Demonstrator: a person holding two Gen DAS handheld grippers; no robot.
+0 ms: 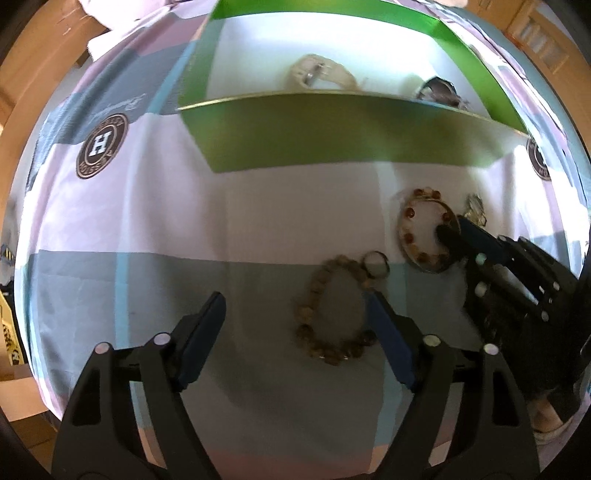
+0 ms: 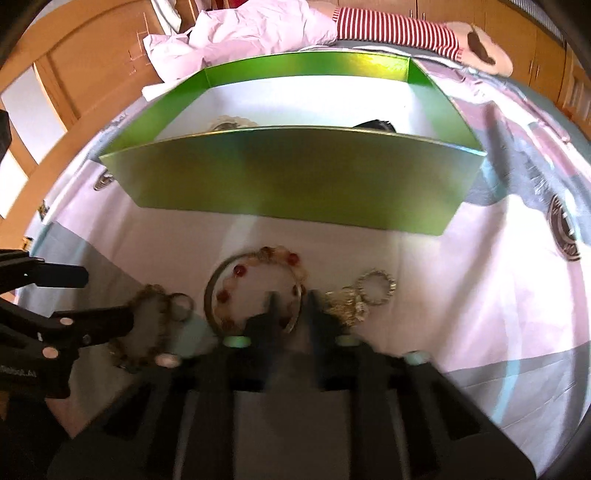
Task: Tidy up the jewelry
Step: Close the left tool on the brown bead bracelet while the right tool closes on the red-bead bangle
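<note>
Only the left wrist view looks down into the green box (image 1: 332, 133) far enough to show what lies on its white floor: a pale bracelet (image 1: 321, 74) toward the left wall and a dark piece (image 1: 441, 90) toward the right wall, both close behind the near wall. The right wrist view catches just the tops of these over that wall, but it alone shows the crumpled white bedding (image 2: 251, 29) and a red-and-white striped cloth (image 2: 399, 26) beyond the box's far wall, and it shows the gold tangle (image 2: 347, 306) and small ring-shaped piece (image 2: 376, 286) clearly, which appear only as a blur in the other view. On the patchwork sheet (image 1: 147, 229) in front of the box's near wall I count five loose pieces: one brown bead bracelet (image 1: 332, 314), one small ring (image 1: 376, 263) touching it, one bracelet of red and amber beads (image 2: 258, 288) lying inside a metal hoop, the gold tangle and the ring-shaped piece. Two pieces lie in the box. The left gripper (image 1: 295, 332) has its fingers wide apart, the right one at the brown bracelet's edge, nothing held. The right gripper (image 2: 291, 306) has its fingers drawn close across the rim of the red-beaded bracelet; blur keeps me from telling whether they pinch it.
</note>
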